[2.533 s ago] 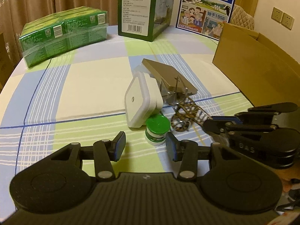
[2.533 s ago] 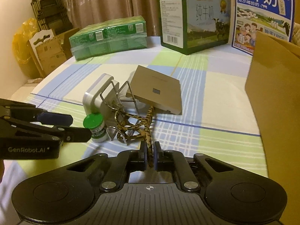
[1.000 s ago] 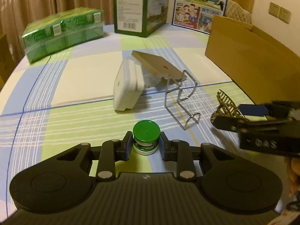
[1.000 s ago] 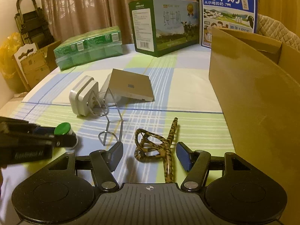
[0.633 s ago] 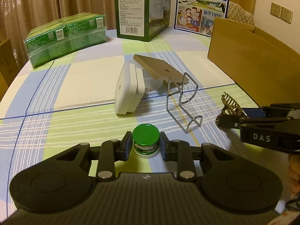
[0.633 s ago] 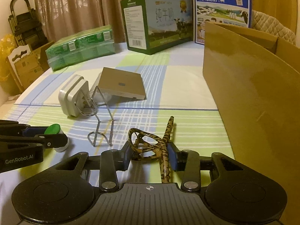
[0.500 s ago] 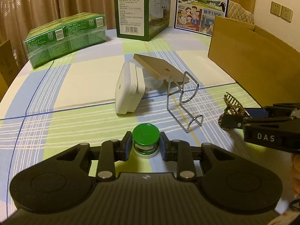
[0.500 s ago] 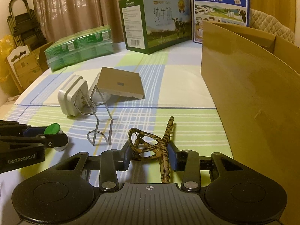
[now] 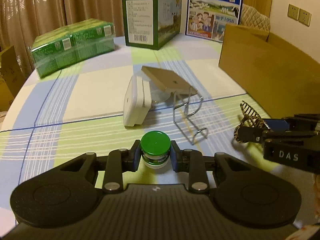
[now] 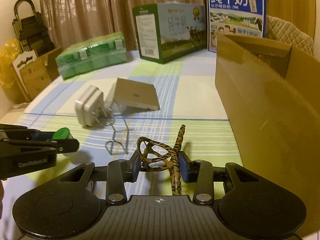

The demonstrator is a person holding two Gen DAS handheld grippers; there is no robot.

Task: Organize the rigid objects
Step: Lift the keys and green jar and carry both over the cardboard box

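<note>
A small jar with a green cap [image 9: 155, 150] sits between the pads of my left gripper [image 9: 154, 156], which is shut on it low over the checked tablecloth. My right gripper [image 10: 159, 164] is shut on a leopard-print hair clip [image 10: 160, 150], whose long prong sticks out toward the cardboard box. In the left wrist view the right gripper [image 9: 252, 128] comes in from the right with the hair clip [image 9: 249, 112] showing its teeth. In the right wrist view the left gripper [image 10: 60, 138] and the jar [image 10: 63, 133] are at the left edge.
Mid-table lie a white plastic box [image 9: 136, 104], a flat tan box [image 9: 168, 78] and a wire stand [image 9: 190, 118]. An open cardboard box [image 10: 270, 100] walls the right side. Green packs [image 9: 74, 46] and two milk cartons [image 9: 150, 18] stand at the back.
My right gripper went from open around the hair clip to shut on it, then rose a little with it. The left gripper kept its hold on the jar and hardly moved.
</note>
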